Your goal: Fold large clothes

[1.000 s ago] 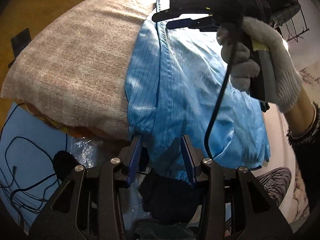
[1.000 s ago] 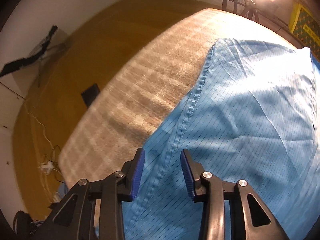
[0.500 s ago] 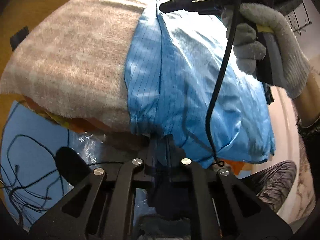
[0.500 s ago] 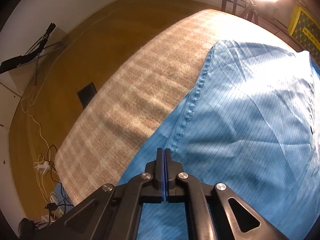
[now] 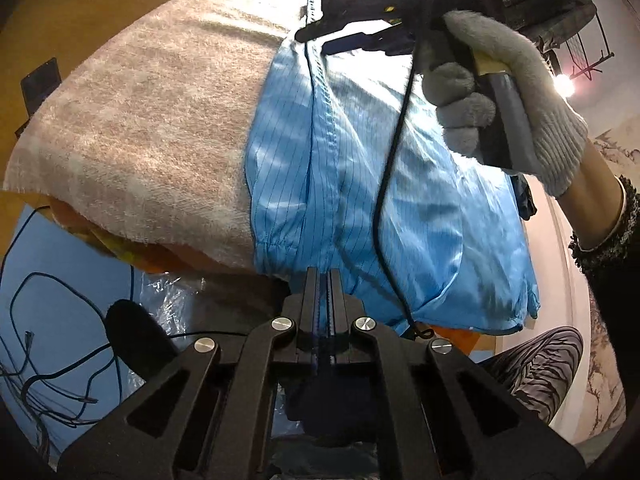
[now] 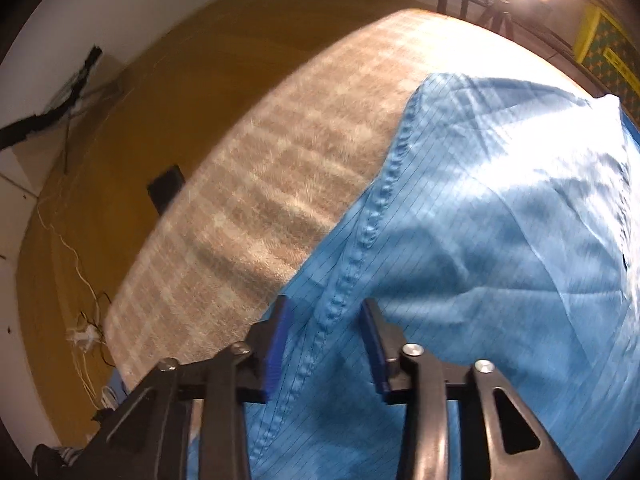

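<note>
A large light-blue pinstriped garment lies on a beige blanket over the table. My left gripper is shut on the garment's near gathered hem, which hangs over the table edge. My right gripper, held in a grey-gloved hand, hovers over the garment's far end by the stitched seam. In the right wrist view the right gripper is open, its blue pads either side of the raised seam of the garment, just above the cloth.
The blanket covers the table to the left of the garment. A wooden floor with cables lies beyond. Blue sheeting and wires lie below the table's near edge. A clothes rack stands at the back right.
The right gripper, shut half a second ago, has opened again over the seam. The left gripper closed on the hem one second ago and stays shut.
</note>
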